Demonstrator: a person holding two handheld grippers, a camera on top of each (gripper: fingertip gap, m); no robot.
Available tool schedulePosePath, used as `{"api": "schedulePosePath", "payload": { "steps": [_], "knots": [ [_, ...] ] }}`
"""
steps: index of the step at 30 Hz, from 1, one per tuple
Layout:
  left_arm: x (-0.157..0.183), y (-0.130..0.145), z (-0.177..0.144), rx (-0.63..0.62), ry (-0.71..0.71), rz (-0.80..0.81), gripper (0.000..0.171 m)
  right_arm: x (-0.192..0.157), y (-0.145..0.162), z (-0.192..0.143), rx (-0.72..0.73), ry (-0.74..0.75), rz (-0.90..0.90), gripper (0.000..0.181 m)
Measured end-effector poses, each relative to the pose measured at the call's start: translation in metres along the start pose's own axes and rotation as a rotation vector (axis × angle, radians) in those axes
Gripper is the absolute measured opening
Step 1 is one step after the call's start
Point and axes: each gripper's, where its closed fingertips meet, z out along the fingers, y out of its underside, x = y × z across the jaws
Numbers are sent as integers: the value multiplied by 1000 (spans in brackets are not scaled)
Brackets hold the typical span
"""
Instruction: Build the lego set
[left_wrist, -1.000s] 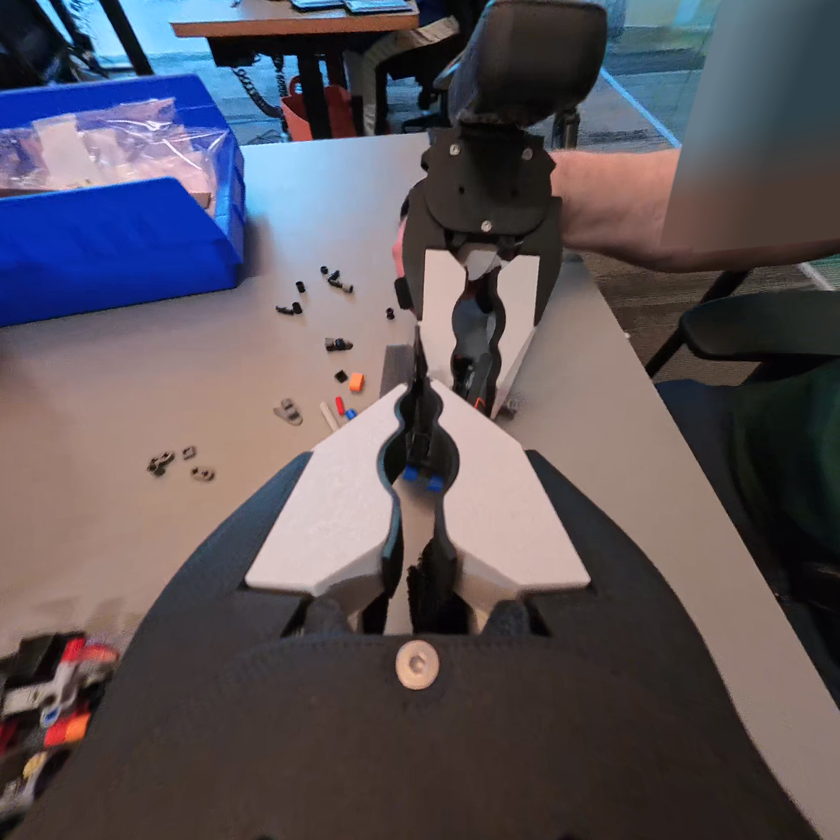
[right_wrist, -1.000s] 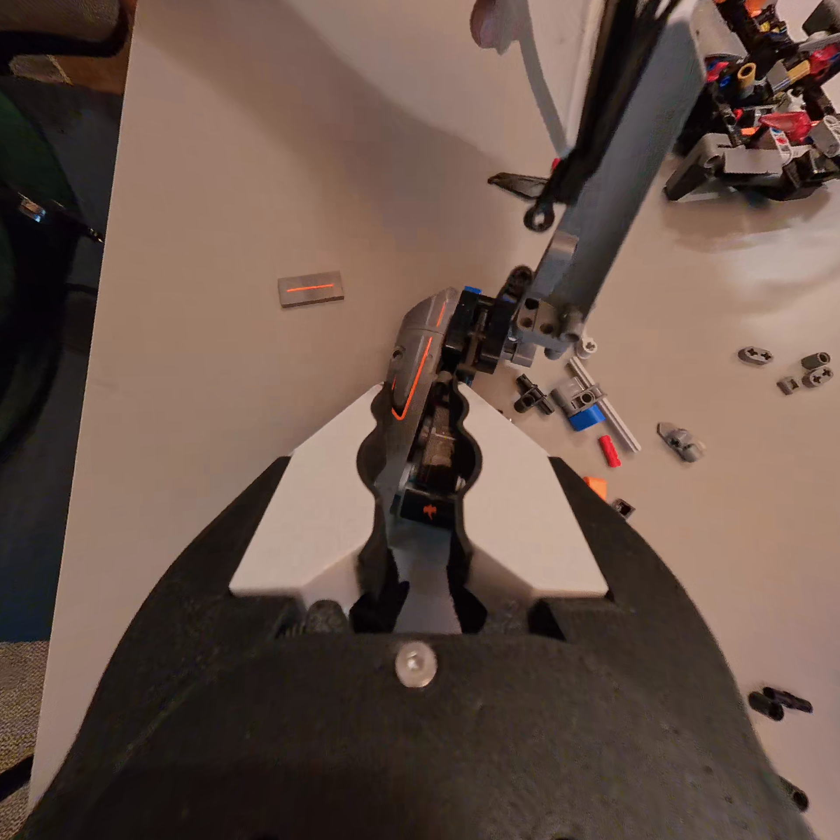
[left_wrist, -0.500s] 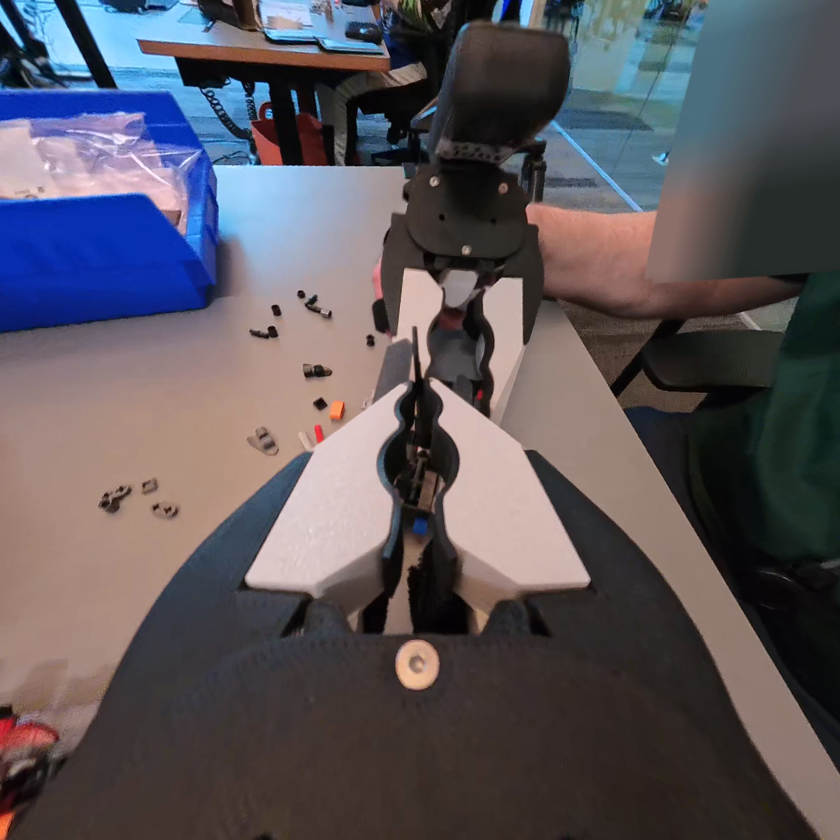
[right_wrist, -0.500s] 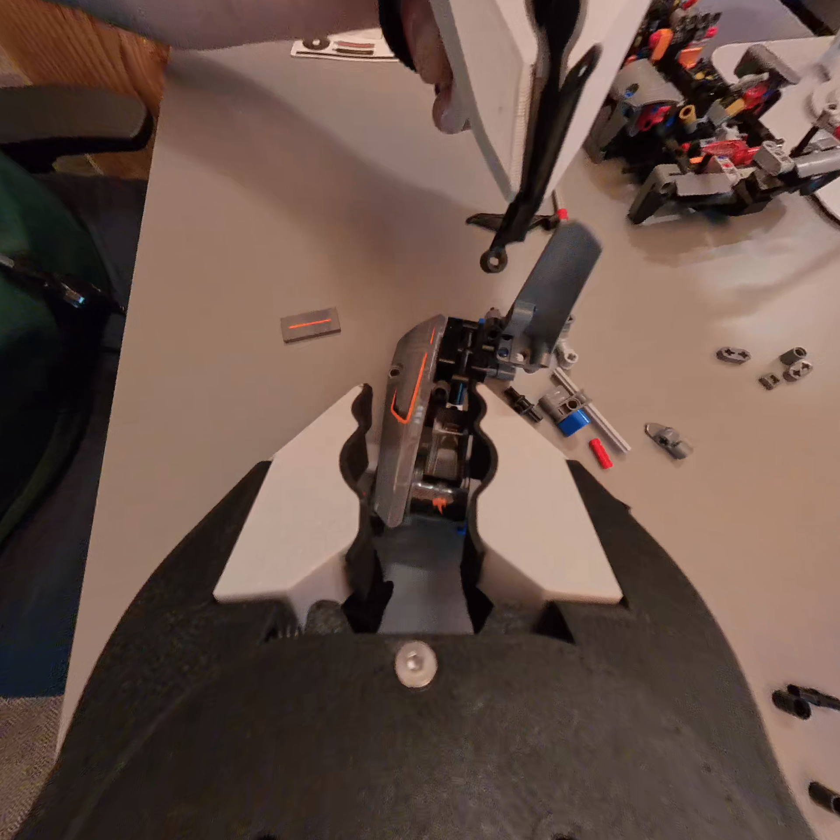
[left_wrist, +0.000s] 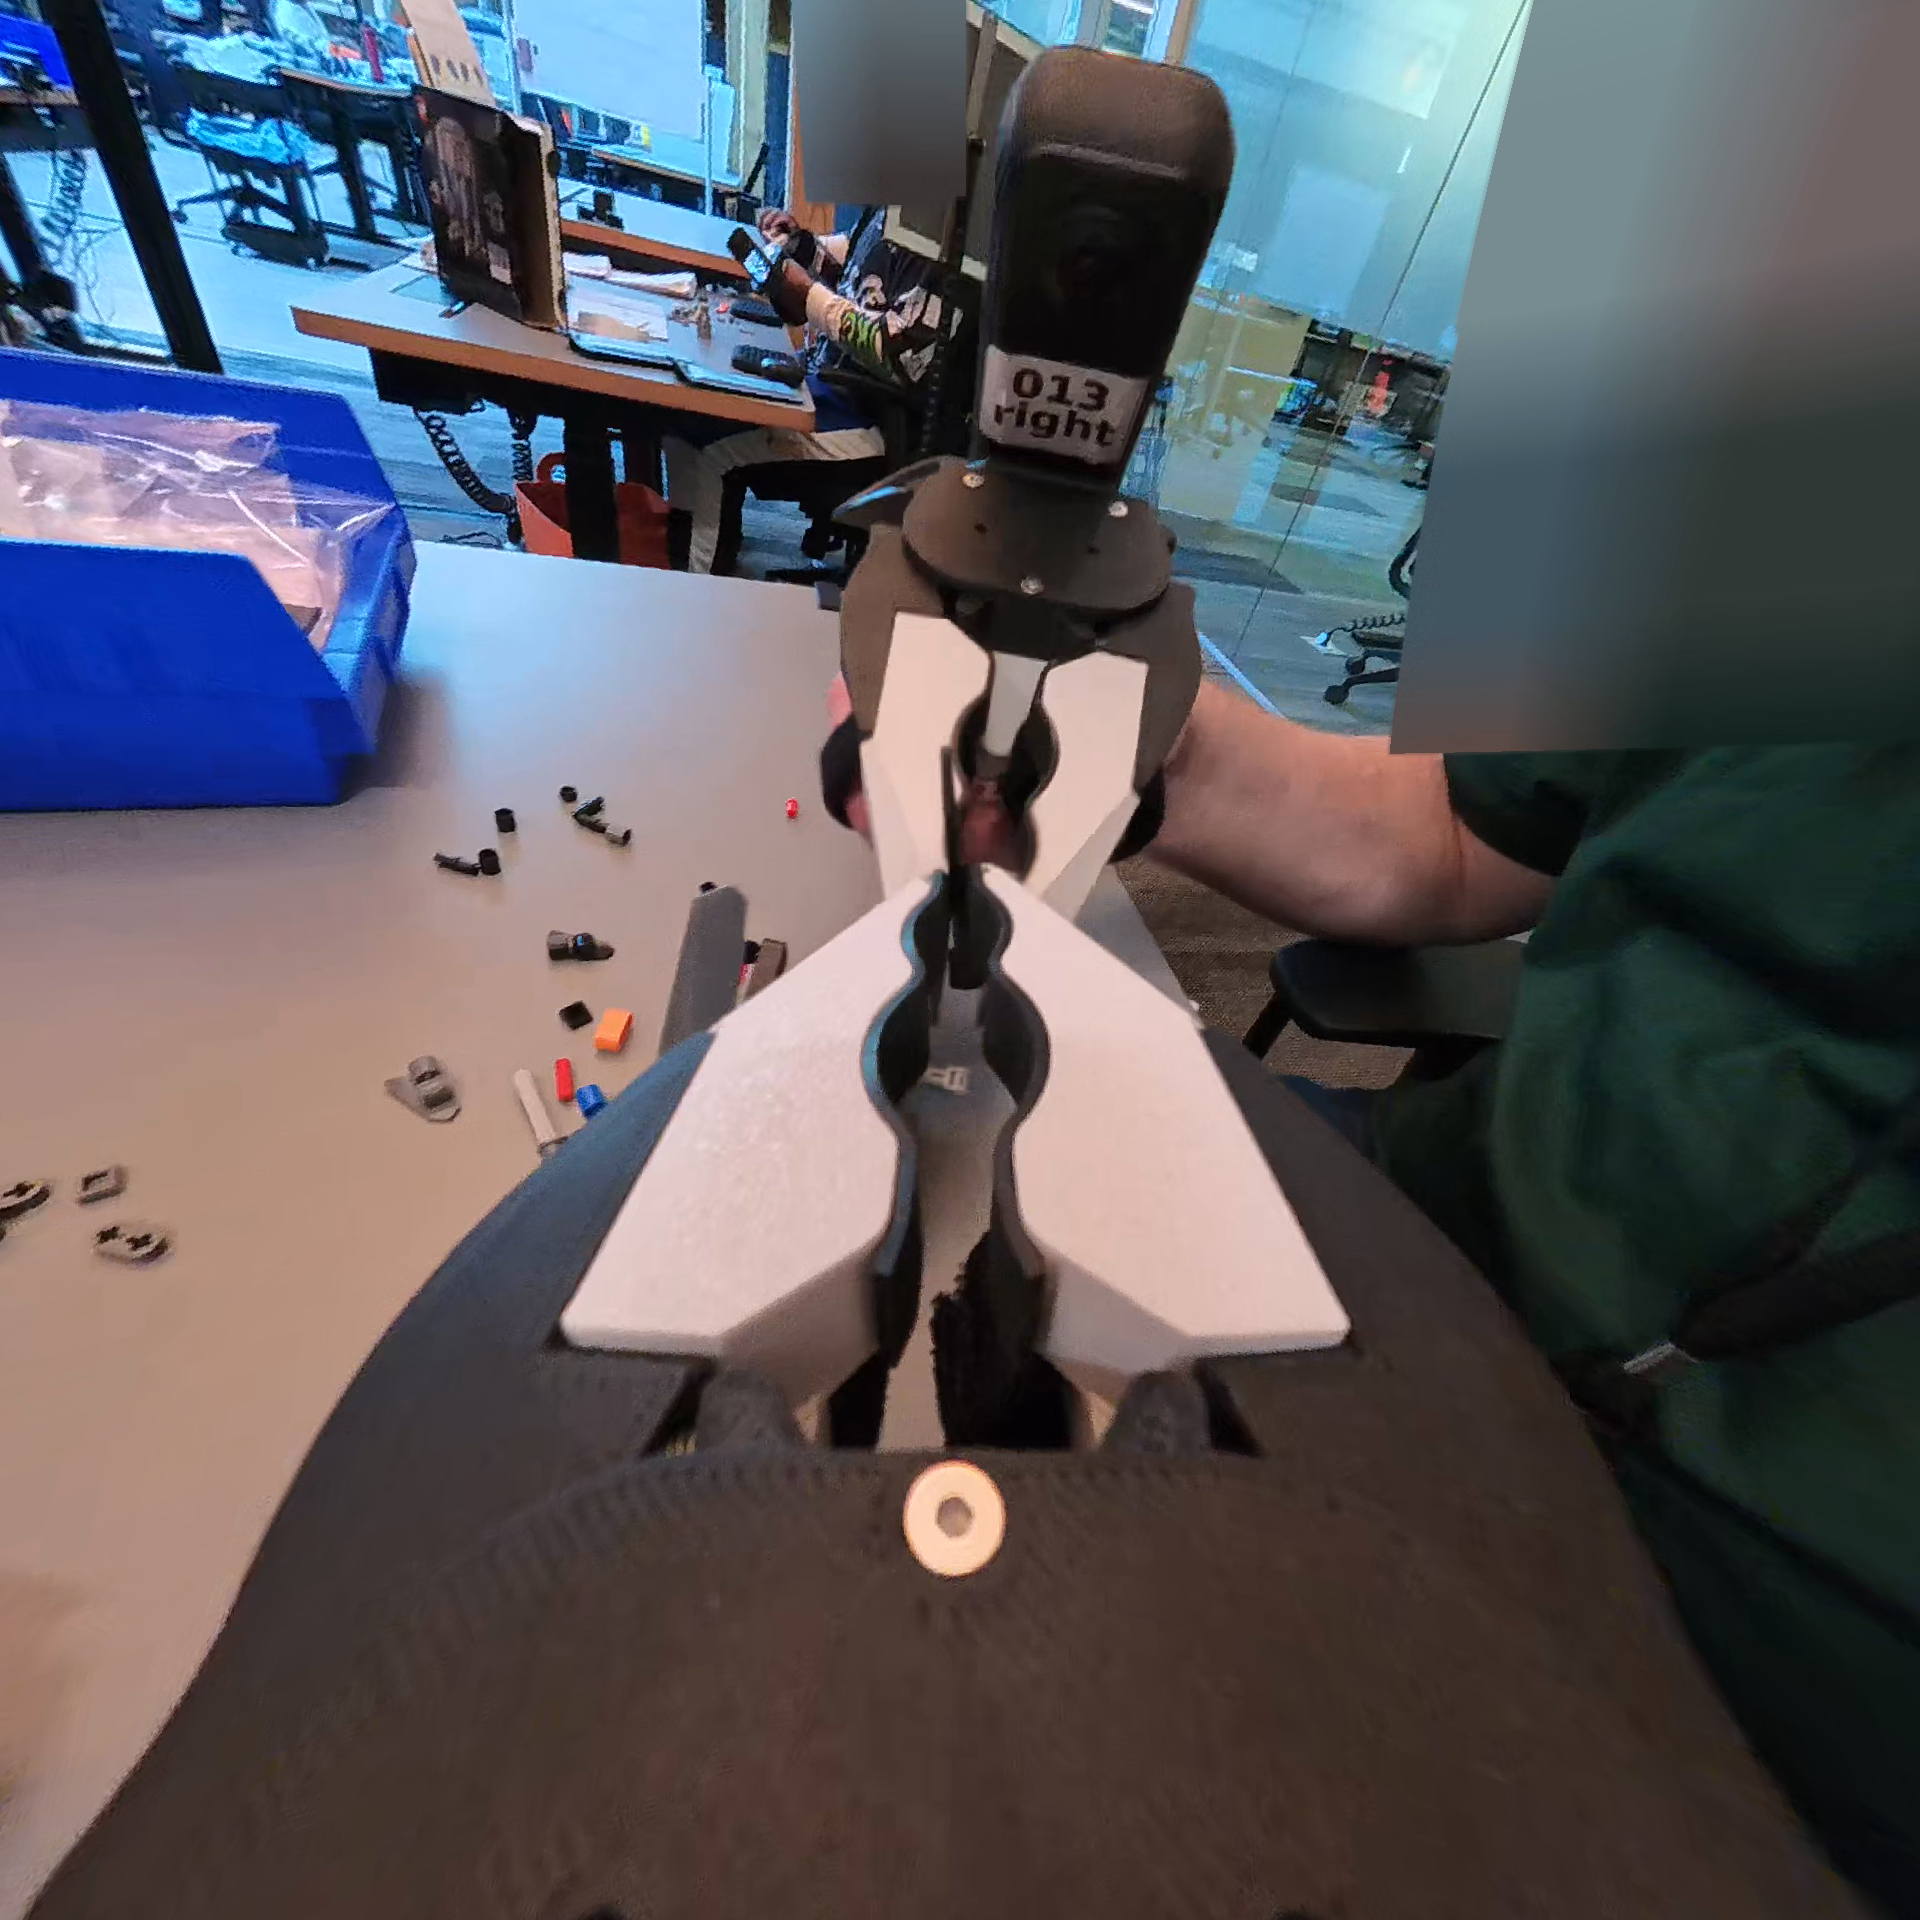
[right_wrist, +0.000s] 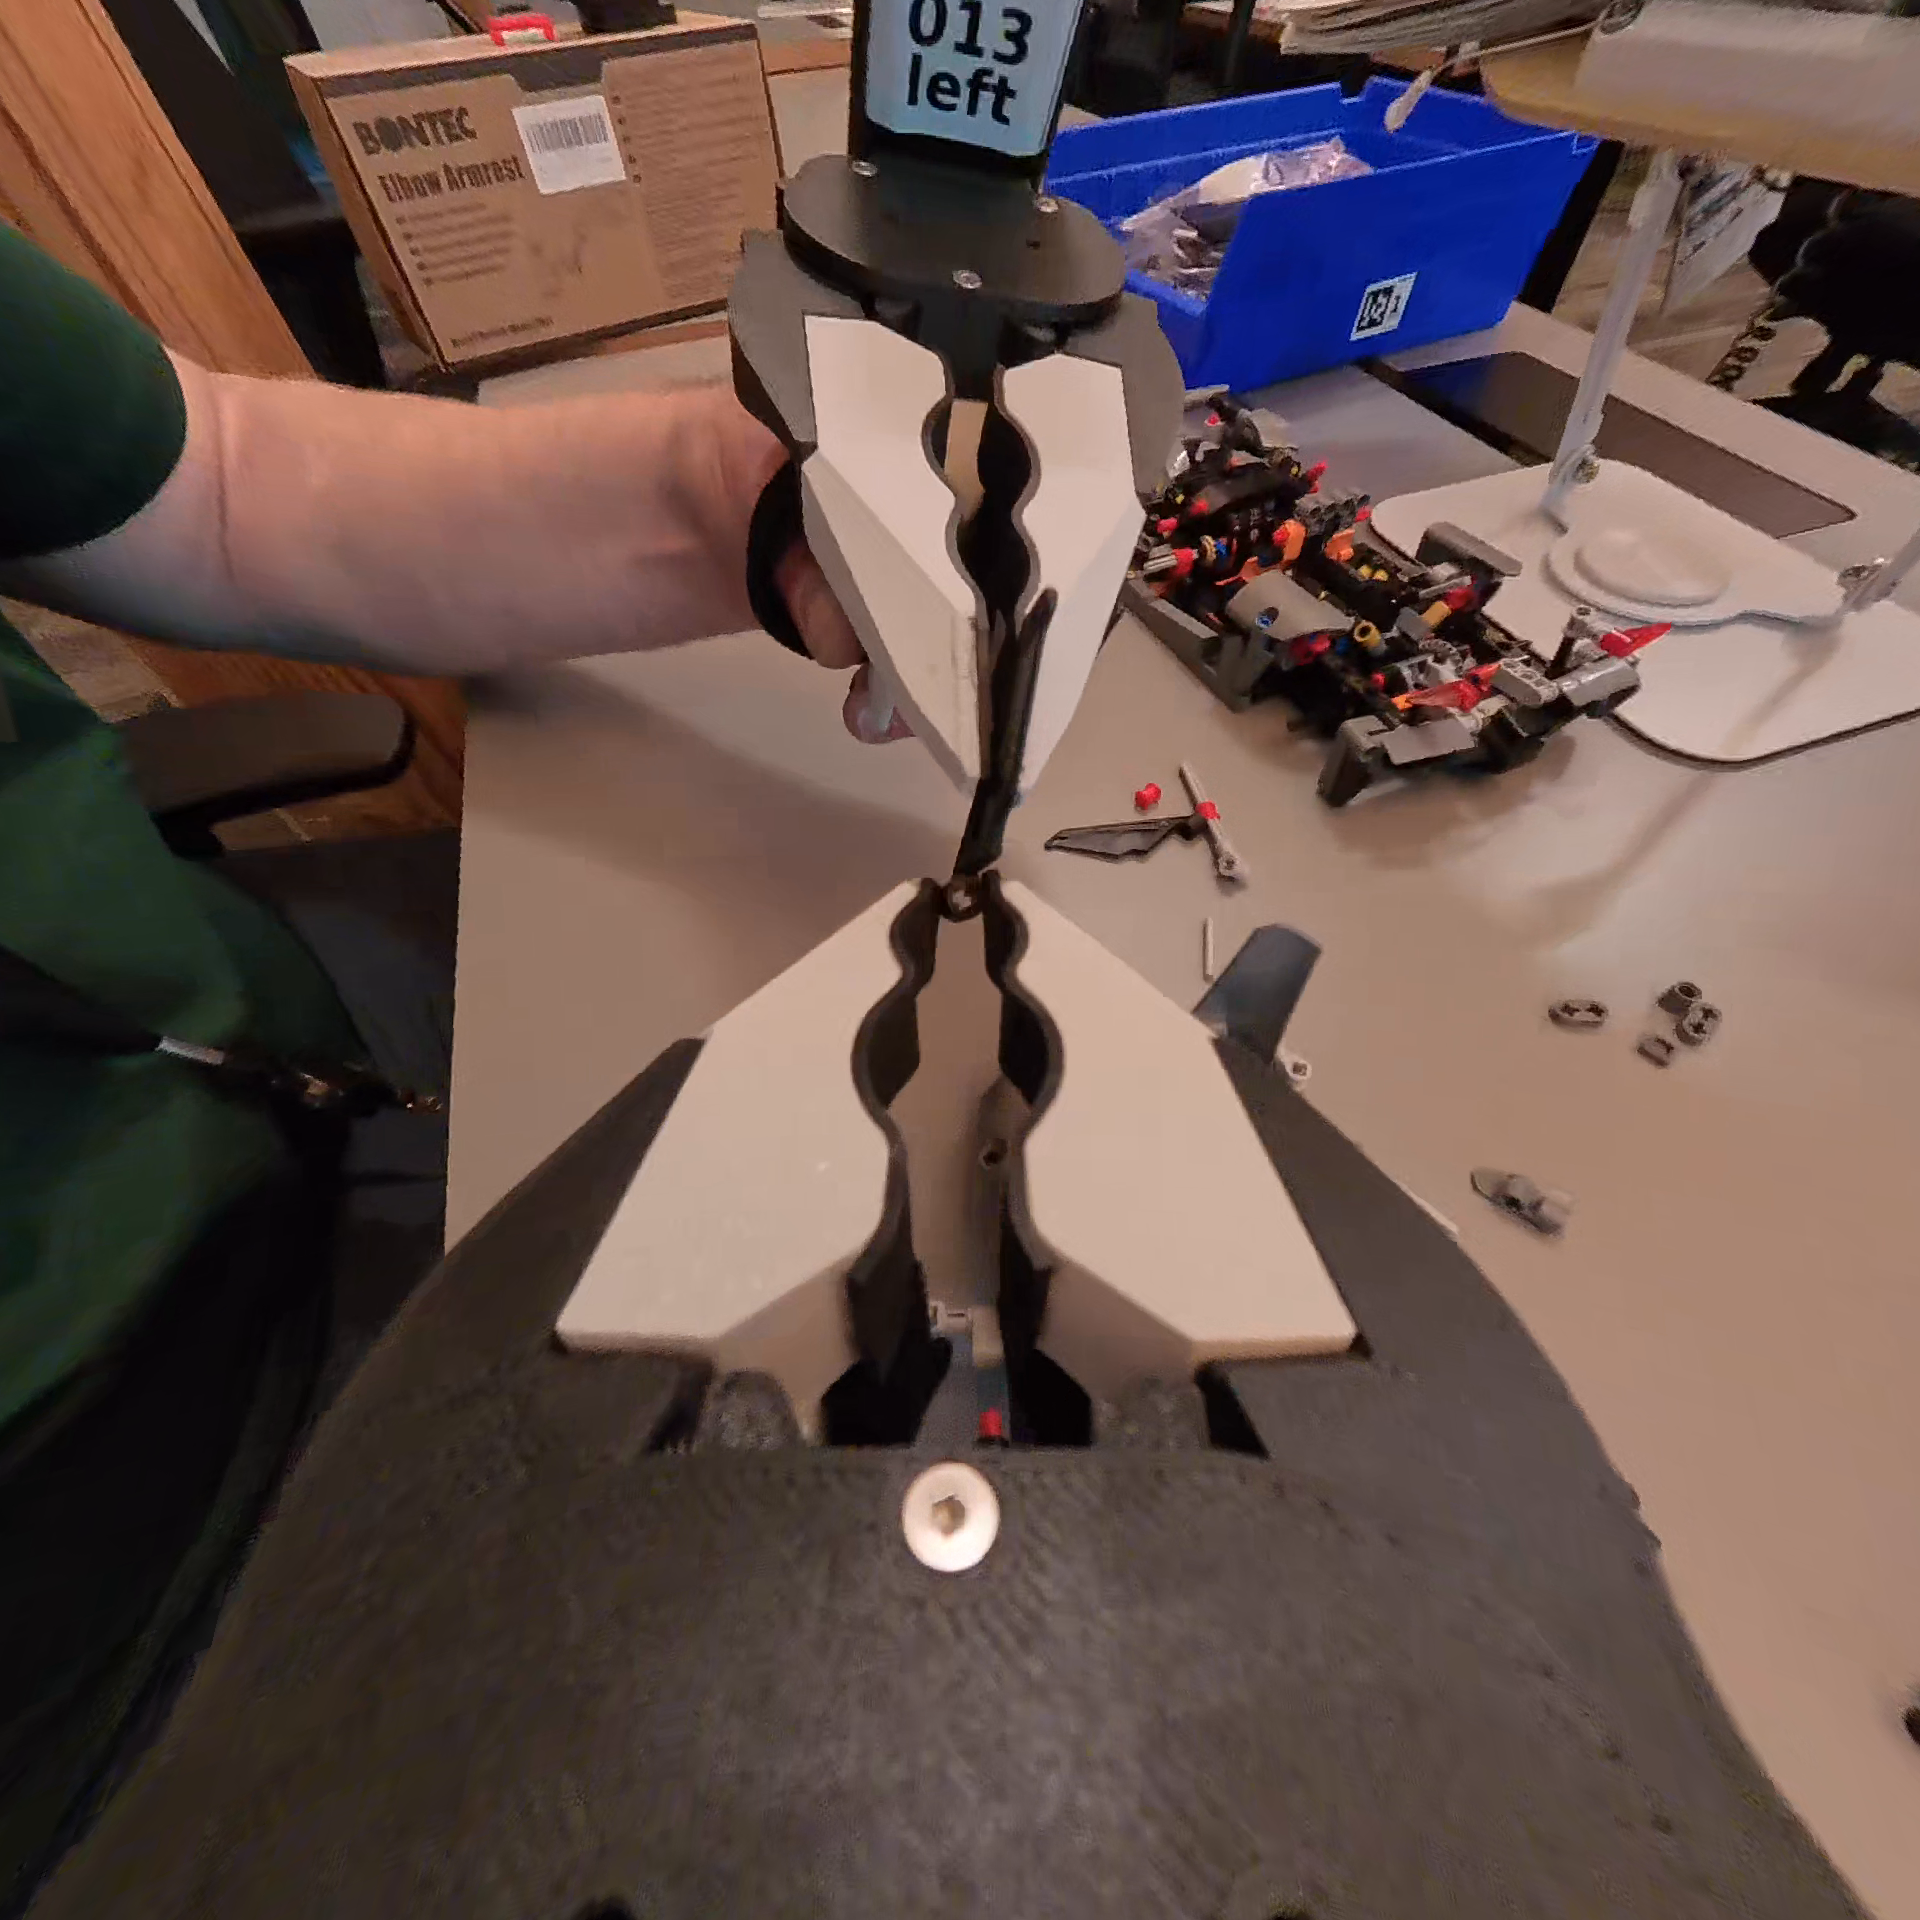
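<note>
A thin black lego blade (right_wrist: 982, 821) hangs in the air between my two grippers, which face each other tip to tip above the grey table (right_wrist: 675, 831). My left gripper (left_wrist: 956, 894) is shut on the blade (left_wrist: 949, 821); it also shows in the right wrist view (right_wrist: 997, 774). My right gripper (right_wrist: 961, 894) has its tips closed on the blade's ringed lower end; it also shows in the left wrist view (left_wrist: 982, 862). The grey panel assembly (left_wrist: 707, 961) lies on the table under the grippers, partly hidden in the right wrist view (right_wrist: 1257, 982).
A half-built lego car (right_wrist: 1351, 592) stands at the back right beside a white lamp base (right_wrist: 1652, 561). A blue bin (left_wrist: 156, 665) holds bags. Loose small pieces (left_wrist: 582, 945) and another black blade (right_wrist: 1122, 836) lie on the table. A person's arm (right_wrist: 468, 530) holds each gripper.
My right gripper let go of the grey panel assembly, which now lies on the table, rose, and closed on the blade's lower end. My left gripper rose too, still holding the blade.
</note>
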Motion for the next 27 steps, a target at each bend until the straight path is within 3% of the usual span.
{"api": "schedulePosePath", "payload": {
  "steps": [8, 13, 15, 18, 20, 27],
  "knots": [
    [2, 3, -2, 28, -53, -31, 7, -3, -6, -2, 140, -4, 122, 5],
    [16, 20, 3, 26, -78, -49, 12, -20, 9, 7, 77, -17, 112, 5],
    [21, 28, 6, 4, -92, -18, 2, -24, 15, 11, 51, -16, 109, 5],
    [19, 33, 7, -2, -107, -42, 1, -22, 20, 14, 39, -9, 136, 6],
    [13, 33, 3, 12, -115, -56, 0, -15, 21, 11, 42, 30, 144, 22],
    [-30, 46, -14, -83, -196, -6, 0, 29, 44, -5, -95, 260, 72, 19]
  ]
}}
